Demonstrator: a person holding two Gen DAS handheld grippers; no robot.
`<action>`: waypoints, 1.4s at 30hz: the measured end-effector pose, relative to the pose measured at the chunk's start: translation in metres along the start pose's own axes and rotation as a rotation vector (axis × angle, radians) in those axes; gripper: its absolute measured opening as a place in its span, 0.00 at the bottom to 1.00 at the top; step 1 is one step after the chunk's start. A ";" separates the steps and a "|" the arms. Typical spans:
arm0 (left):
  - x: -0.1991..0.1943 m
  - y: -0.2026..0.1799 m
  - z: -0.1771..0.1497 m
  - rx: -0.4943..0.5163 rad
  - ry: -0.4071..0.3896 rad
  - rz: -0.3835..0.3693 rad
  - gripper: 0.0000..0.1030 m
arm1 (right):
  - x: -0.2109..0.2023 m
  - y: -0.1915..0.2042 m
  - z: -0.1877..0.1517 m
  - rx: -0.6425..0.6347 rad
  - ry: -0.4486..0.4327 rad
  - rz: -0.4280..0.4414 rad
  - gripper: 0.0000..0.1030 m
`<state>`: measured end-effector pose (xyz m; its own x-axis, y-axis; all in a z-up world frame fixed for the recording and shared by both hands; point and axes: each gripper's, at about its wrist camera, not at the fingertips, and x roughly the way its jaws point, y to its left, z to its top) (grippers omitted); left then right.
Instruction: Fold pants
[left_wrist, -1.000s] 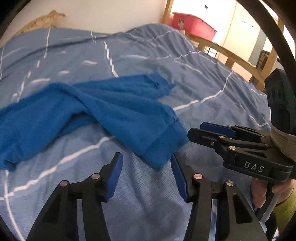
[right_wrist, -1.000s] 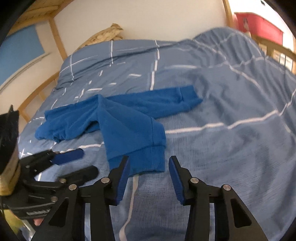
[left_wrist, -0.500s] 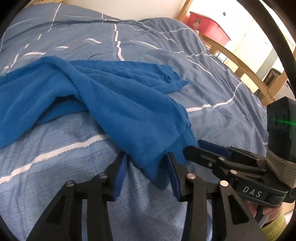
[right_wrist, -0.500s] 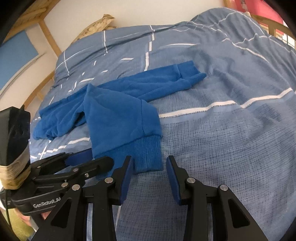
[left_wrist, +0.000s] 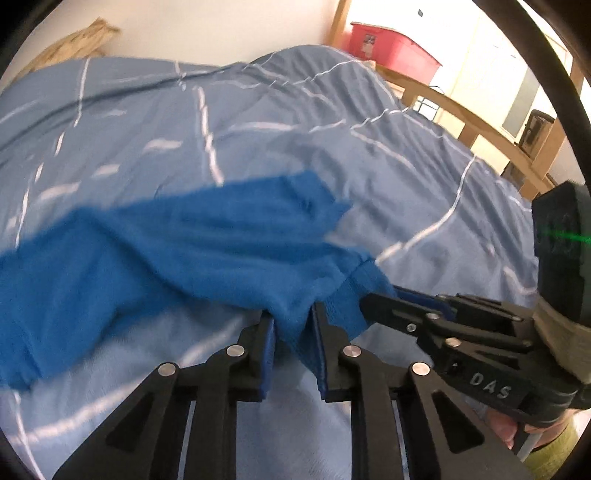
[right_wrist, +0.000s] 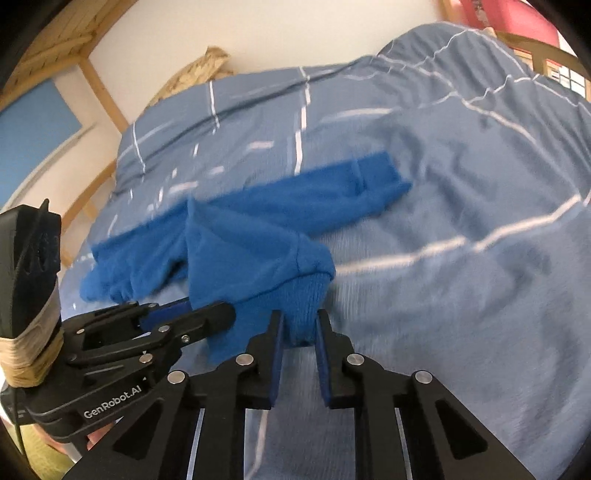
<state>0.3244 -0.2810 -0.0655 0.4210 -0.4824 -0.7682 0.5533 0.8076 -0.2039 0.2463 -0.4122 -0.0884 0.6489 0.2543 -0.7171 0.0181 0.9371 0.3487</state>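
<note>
A: What is held between the pads?

B: The ribbed cuff (right_wrist: 306, 295) of the nearer leg is pinched at 2 spots. One corner is clamped by the left gripper (left_wrist: 291, 332), the other by the right gripper (right_wrist: 298, 325). Both sets of jaws have just been closing, and cloth is seen pressed between each pair of blue pads, so neither is empty.

A: And beyond the fingers?

B: The pants (left_wrist: 155, 251) are spread across the bed (left_wrist: 406, 177), on the blue duvet. The held leg is drawn toward the cameras, and the cuff looks slightly raised from the duvet. The other leg (right_wrist: 332, 188) is stretched away to the far side, its cuff lying flat. The waist end is bunched at the left. Much of the picture is blurred, so finer creases cannot be told.

A: How is the cloth expected to behave?

B: A soft, light knit is judged, limp and not slippery. It will sag between the 2 grips and drag on the duvet. The cuff is thicker and firmer, so it is judged the better place to be gripped, at its 2 corners, kept apart so the leg stays flat when carried over.
</note>
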 end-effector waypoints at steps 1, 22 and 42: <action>0.001 -0.003 0.013 0.012 -0.005 -0.002 0.18 | -0.002 -0.002 0.008 0.009 -0.010 -0.005 0.17; 0.098 -0.011 0.133 0.022 0.078 0.019 0.41 | 0.047 -0.073 0.108 0.193 0.001 -0.104 0.21; -0.034 0.034 0.073 -0.004 -0.136 0.191 0.63 | -0.004 0.007 0.109 -0.026 -0.097 -0.278 0.46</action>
<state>0.3809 -0.2618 -0.0019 0.6109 -0.3619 -0.7042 0.4519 0.8897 -0.0652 0.3268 -0.4331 -0.0177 0.6917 -0.0358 -0.7213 0.1867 0.9737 0.1308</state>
